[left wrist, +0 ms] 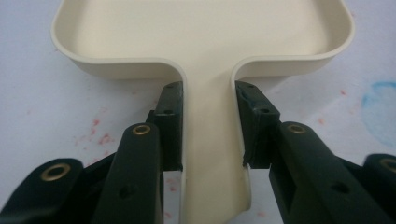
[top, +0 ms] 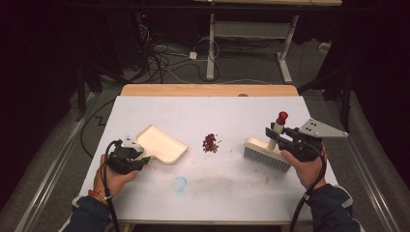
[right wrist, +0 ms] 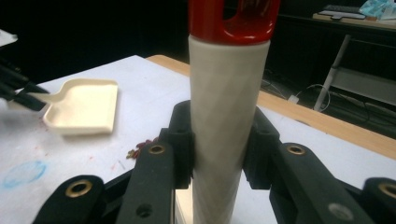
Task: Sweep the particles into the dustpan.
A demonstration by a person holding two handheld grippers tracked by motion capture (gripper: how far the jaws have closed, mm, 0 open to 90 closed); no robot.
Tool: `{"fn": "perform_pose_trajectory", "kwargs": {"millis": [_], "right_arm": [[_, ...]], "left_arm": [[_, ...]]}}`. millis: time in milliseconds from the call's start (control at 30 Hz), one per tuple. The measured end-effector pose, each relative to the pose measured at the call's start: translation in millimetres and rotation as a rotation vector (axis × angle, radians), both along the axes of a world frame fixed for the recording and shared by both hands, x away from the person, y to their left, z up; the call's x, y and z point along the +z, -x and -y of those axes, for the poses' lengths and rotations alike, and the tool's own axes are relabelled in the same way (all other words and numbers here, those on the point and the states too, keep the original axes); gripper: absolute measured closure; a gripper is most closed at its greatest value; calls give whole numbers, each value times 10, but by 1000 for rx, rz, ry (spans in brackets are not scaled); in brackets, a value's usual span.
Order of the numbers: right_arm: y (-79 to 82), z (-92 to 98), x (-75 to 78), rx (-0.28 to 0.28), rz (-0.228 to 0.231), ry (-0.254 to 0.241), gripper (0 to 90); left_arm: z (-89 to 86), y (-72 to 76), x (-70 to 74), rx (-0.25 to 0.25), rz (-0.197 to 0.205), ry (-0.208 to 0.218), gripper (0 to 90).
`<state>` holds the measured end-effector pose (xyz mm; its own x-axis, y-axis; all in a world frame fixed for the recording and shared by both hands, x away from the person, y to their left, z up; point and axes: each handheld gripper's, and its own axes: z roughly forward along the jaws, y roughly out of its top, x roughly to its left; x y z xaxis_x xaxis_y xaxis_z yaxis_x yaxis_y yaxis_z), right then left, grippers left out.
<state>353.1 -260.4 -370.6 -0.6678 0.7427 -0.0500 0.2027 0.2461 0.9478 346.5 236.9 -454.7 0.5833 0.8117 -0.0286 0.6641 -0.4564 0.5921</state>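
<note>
A cream dustpan (top: 162, 143) lies left of centre on the white table, and my left gripper (top: 133, 155) is shut on its flat handle (left wrist: 210, 154), both pads pressed to its sides. A small pile of dark red crumbs (top: 211, 143) sits mid-table between the two tools. To the right, a cream hand brush (top: 266, 153) with grey bristles rests near the table. My right gripper (top: 279, 133) is shut on its upright cream handle (right wrist: 224, 126), which ends in a red cap (right wrist: 233, 18). From the right gripper view the dustpan (right wrist: 84, 109) and crumbs (right wrist: 140, 149) lie to the left.
The white table sheet (top: 208, 188) carries a blue smudge (top: 179, 183) and faint red stains near the front. A wooden table edge (top: 208, 90) runs along the back. Beyond it are cables on the floor and a desk frame (top: 251, 43).
</note>
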Motion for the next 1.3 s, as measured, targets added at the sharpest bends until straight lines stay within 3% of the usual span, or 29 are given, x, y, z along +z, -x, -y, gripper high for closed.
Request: {"fn": "perform_pose_trajectory", "kwargs": {"millis": [133,267,367,567,800,900,1167,1300], "right_arm": [[-113,-69,2,-7,5,4,693],[-356,-216,-46,11,-27,-10,693],[-493,-328,-71,9,-35,12,693],[-719,-555,4,-22,-4,32,693],[-1001,-859,0,-49,24,98,693],[-1092,-959,-23,-56,24,82,693],[-1184,-1155,-142,-87,22,37,694],[-1112,-1228,-155,-54,15,45,694]], "left_arm": [[84,46,32,-54,-9,-18,643],[238,112,53,-141,-31,-46,643],[321,146,49,-165,-40,-60,643],[394,178,58,-188,-48,-61,642],[489,203,20,-198,-49,-89,642],[497,205,11,-196,-51,-86,642],[539,213,-5,-210,-46,-92,642],[556,214,-20,-210,-47,-90,642]]}}
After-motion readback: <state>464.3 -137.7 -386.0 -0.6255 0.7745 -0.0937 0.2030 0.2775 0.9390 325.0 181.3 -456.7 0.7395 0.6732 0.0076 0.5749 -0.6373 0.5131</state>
